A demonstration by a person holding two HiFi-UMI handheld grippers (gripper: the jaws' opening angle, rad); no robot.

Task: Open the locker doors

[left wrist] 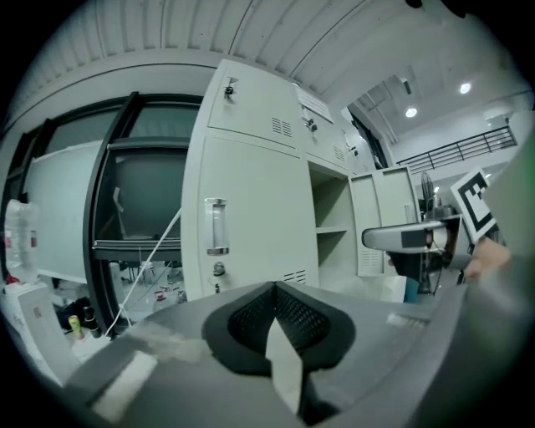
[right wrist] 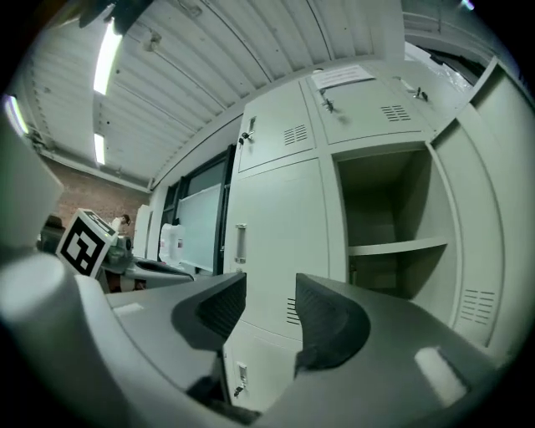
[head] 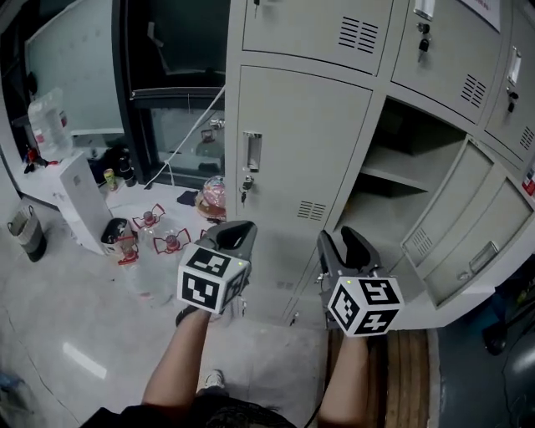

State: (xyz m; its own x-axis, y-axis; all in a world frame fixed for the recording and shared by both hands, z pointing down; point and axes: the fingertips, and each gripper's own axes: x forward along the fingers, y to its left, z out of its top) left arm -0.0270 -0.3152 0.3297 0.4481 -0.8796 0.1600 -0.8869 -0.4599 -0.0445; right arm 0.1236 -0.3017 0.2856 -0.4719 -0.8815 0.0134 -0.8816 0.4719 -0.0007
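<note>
so about the locker bank (head: 301, 209): one compartment in the middle right of the head view is already open. its open door (head: 430, 230) swings out toward the lower right, and you can see a bare shelf (head: 397, 177) inside. there's a second door panel (head: 481, 251) angled out beside it too, but i can't tell which compartment that one belongs to.

what's left: the tall closed door (head: 292, 142) in the centre of the frame is still flush, with its handle (head: 252, 152) and the lock under it untouched. the top row doors (head: 313, 25) along the upper edge all look shut too. so i'd say it's early-ish, with one or maybe two done and several to go.

claws: the left claw (head: 236, 236) sits at lower centre with its jaws pressed together on nothing. the right claw (head: 349, 247) is just right of it, jaws parted with only air between them. both hang in front of the lockers and neither touches a door. my guess is the centre handle is next, since both claw views look straight at it.
</note>
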